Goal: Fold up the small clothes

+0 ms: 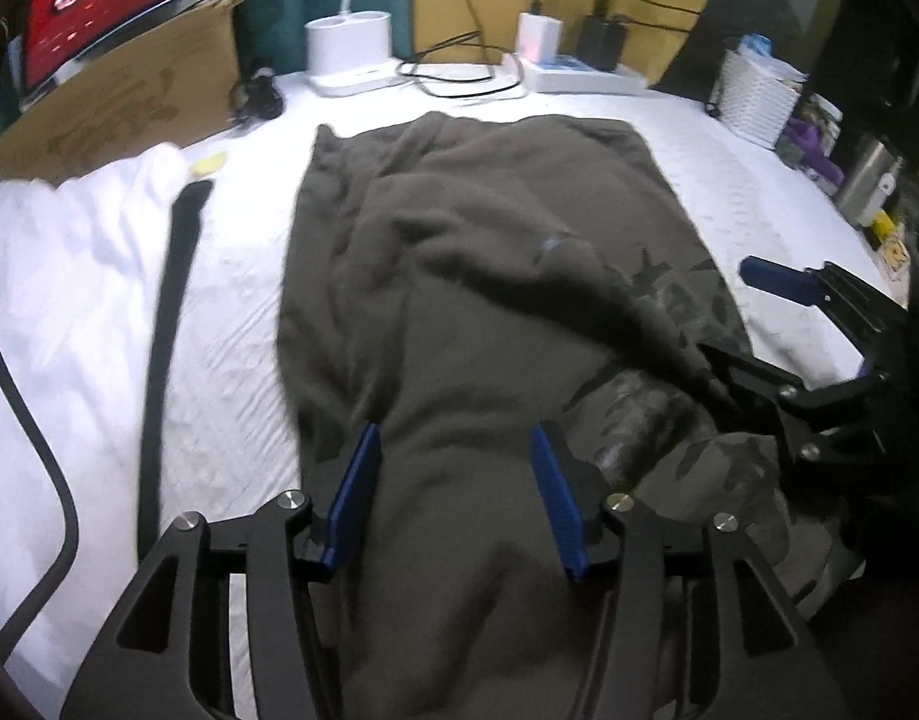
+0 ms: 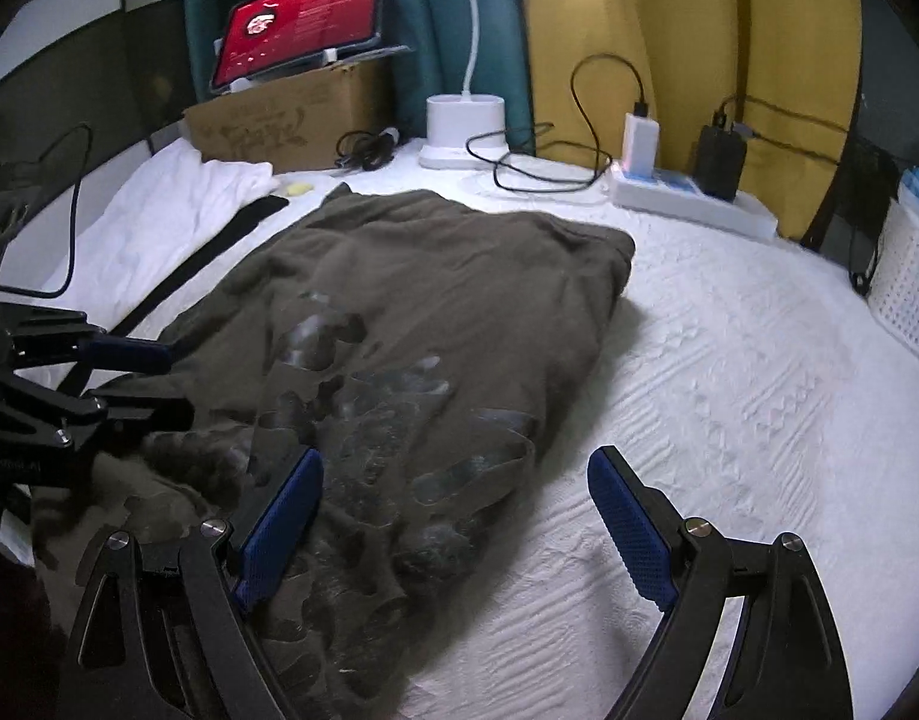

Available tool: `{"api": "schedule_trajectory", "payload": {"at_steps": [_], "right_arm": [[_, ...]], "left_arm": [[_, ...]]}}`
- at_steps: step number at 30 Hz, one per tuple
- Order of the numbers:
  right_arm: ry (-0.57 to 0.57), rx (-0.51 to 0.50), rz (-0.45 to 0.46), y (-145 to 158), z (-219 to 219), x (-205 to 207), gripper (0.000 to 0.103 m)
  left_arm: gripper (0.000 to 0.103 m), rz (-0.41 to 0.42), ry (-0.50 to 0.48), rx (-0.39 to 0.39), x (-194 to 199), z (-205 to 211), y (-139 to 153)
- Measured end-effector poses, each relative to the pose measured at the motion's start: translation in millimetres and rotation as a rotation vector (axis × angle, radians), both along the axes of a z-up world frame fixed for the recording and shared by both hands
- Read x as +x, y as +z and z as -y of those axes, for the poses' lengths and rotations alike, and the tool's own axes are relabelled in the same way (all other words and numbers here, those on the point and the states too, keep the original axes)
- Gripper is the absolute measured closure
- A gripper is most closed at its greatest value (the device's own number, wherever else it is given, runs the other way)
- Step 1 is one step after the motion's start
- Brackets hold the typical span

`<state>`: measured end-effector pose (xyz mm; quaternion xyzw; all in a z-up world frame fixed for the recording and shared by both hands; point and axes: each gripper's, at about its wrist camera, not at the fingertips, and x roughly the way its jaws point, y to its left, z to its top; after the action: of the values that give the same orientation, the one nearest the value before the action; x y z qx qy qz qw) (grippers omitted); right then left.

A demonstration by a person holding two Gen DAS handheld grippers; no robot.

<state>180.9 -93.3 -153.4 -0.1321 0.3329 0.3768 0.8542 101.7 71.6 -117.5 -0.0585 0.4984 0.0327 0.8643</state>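
Note:
A dark olive t-shirt [image 1: 477, 252] with a grey print lies crumpled lengthwise on the white bed cover [image 1: 231, 312]; it also shows in the right wrist view [image 2: 411, 312]. My left gripper [image 1: 456, 450] is open, its blue pads on either side of the shirt's near end, cloth between them. My right gripper [image 2: 453, 480] is open, over the shirt's near right edge, one pad above the cloth and the other above the cover. The right gripper shows at the right of the left wrist view [image 1: 777, 324], and the left gripper at the left of the right wrist view [image 2: 129, 384].
A black strap [image 1: 171, 324] and white cloth [image 1: 87, 252] lie left of the shirt. A cardboard box [image 1: 129, 102] with a red tablet [image 2: 297, 24], a white lamp base [image 1: 351, 48], chargers on a power strip [image 2: 687, 192] and cables stand at the back. A white basket [image 1: 756, 96] and a metal cup [image 1: 867, 180] stand on the right.

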Motion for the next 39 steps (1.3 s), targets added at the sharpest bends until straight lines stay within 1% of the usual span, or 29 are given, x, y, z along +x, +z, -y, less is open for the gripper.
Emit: {"api": "schedule_trajectory", "payload": {"at_steps": [3,5,8,13,15,17,19,22,24,26,27,29,30,34,36,37,38,39], "right_arm": [[0.017,-0.005,0.006,0,-1,-5,0.012],[0.02,-0.008,0.008,0,-1,-6,0.012],[0.023,-0.022,-0.001,-2,-3,-6,0.012],[0.032,0.006,-0.002,1,3,-11,0.012],[0.02,0.053,-0.005,7,10,-10,0.012],[-0.015,0.113,-0.012,16,19,-7,0.012],[-0.025,0.133,-0.022,18,22,-6,0.012],[0.006,0.095,-0.051,10,13,-9,0.012],[0.024,0.067,-0.054,5,2,-15,0.012],[0.045,0.036,-0.047,2,-9,-25,0.012],[0.052,0.014,-0.033,0,-14,-30,0.012],[0.056,-0.033,0.002,-2,-23,-39,0.012],[0.053,-0.04,0.01,-2,-23,-41,0.012],[0.026,-0.067,0.012,-5,-22,-46,0.012],[0.01,-0.082,0.015,-6,-20,-48,0.012],[-0.001,-0.085,0.02,-6,-19,-51,0.012],[-0.011,-0.086,0.018,-7,-17,-53,0.012],[-0.017,-0.085,0.014,-8,-15,-54,0.012]], "left_arm": [[0.045,-0.009,0.039,0.006,-2,-2,-2],[0.036,-0.024,0.061,0.023,-3,-3,-8],[0.03,-0.037,0.107,-0.005,-3,-10,-12],[0.029,-0.057,0.115,-0.017,-3,-12,-11],[0.029,-0.051,0.111,-0.01,-5,-10,-9],[0.029,-0.029,0.082,-0.003,-8,-6,-4],[0.029,-0.012,0.042,0.008,-11,0,-1],[0.029,-0.01,-0.003,0.026,-16,3,-1],[0.029,-0.011,-0.007,-0.006,-19,-2,-4],[0.029,-0.031,-0.003,-0.058,-21,-8,-12],[0.029,-0.02,-0.008,-0.069,-23,-10,-13],[0.028,-0.013,-0.046,-0.042,-26,-6,-13],[0.028,-0.01,-0.061,-0.033,-26,-4,-13],[0.028,0.019,-0.096,-0.046,-29,-8,-13],[0.029,0.038,-0.112,-0.044,-31,-7,-14],[0.035,0.049,-0.133,-0.044,-31,-7,-14],[0.048,0.056,-0.158,-0.062,-32,-6,-14],[0.053,0.063,-0.174,-0.07,-34,-4,-12]]}}
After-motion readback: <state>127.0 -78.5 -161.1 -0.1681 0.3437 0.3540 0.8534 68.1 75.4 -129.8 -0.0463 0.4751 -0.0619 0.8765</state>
